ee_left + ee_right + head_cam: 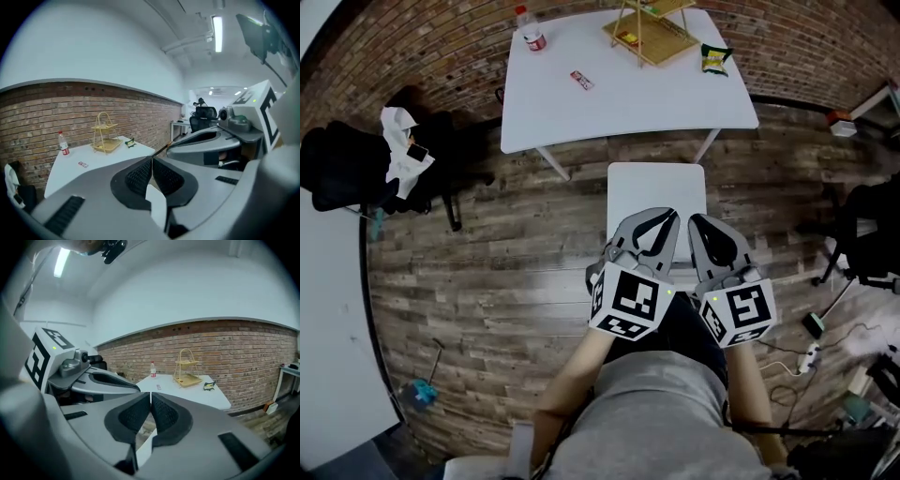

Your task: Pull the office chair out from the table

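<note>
The chair's white seat stands on the wood floor just in front of the white table, apart from its front edge. Both grippers hover side by side over the seat's near part, close to my body. My left gripper is shut with nothing between its pads, which meet in the left gripper view. My right gripper is also shut and empty, its pads touching in the right gripper view. A sliver of the white seat shows below the jaws.
On the table are a bottle, a yellow wire rack, a snack packet and a small red packet. A black chair with clothes stands left, another black chair right. Cables and a power strip lie at right.
</note>
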{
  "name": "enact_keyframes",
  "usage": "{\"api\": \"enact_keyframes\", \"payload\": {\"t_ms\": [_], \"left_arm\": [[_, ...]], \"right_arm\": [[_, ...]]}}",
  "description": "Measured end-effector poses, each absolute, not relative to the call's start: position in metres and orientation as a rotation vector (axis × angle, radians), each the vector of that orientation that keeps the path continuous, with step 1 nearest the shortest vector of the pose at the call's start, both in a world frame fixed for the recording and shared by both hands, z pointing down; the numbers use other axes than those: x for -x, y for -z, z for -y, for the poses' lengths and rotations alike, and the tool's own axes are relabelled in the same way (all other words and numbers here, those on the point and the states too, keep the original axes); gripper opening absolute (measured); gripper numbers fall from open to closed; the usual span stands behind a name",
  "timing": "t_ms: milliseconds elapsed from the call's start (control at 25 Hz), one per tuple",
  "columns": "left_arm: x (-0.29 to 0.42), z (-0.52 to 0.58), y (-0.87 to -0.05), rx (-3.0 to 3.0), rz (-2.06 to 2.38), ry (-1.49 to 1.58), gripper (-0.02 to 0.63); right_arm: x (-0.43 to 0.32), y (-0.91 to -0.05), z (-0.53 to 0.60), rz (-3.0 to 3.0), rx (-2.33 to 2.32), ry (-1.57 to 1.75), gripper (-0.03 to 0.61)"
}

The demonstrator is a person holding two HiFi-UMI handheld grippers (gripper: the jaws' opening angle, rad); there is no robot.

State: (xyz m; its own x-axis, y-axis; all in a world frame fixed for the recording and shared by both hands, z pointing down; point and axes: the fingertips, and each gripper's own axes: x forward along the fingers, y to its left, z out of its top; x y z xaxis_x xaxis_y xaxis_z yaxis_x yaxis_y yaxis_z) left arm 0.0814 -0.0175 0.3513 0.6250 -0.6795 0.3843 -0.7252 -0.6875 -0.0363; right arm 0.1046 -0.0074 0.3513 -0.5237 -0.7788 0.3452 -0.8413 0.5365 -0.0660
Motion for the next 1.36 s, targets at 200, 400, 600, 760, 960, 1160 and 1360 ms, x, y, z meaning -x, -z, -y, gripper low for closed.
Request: {"api": "enact_keyframes", "payload": {"t_ms": [200, 400, 600, 760, 960, 1160, 1360], "left_arm": [[-0.078, 0.025, -0.346, -2.692, 1.24, -0.506, 0.017], [-0.081, 0.026, -0.346, -2.698, 1.251, -0.535, 0.017], [-0.082, 0.028, -0.344, -2.703, 1.274, -0.541, 0.017], [-0.084, 0.029, -0.343, -2.711, 1.285, -0.557, 0.017], [-0.082, 0.029, -0.34, -2.712, 1.29, -0.554, 0.017], [-0.078, 0.031, -0.336, -2.704, 1.305, -0.538, 0.017], [-0.073, 0.028, -0.336, -2.698, 1.314, -0.54, 0.017]], "right_arm": [[-0.112, -0.345, 0.017, 2.494, -1.474, -0.343, 0.015], [-0.119, -0.342, 0.023, 2.493, -1.508, -0.34, 0.014], [-0.124, -0.338, 0.026, 2.496, -1.543, -0.343, 0.014], [-0.122, -0.34, 0.026, 2.505, -1.543, -0.363, 0.014], [-0.114, -0.339, 0.024, 2.519, -1.524, -0.364, 0.014], [-0.113, -0.336, 0.024, 2.514, -1.535, -0.355, 0.014], [-0.11, -0.334, 0.021, 2.524, -1.52, -0.333, 0.014]]}}
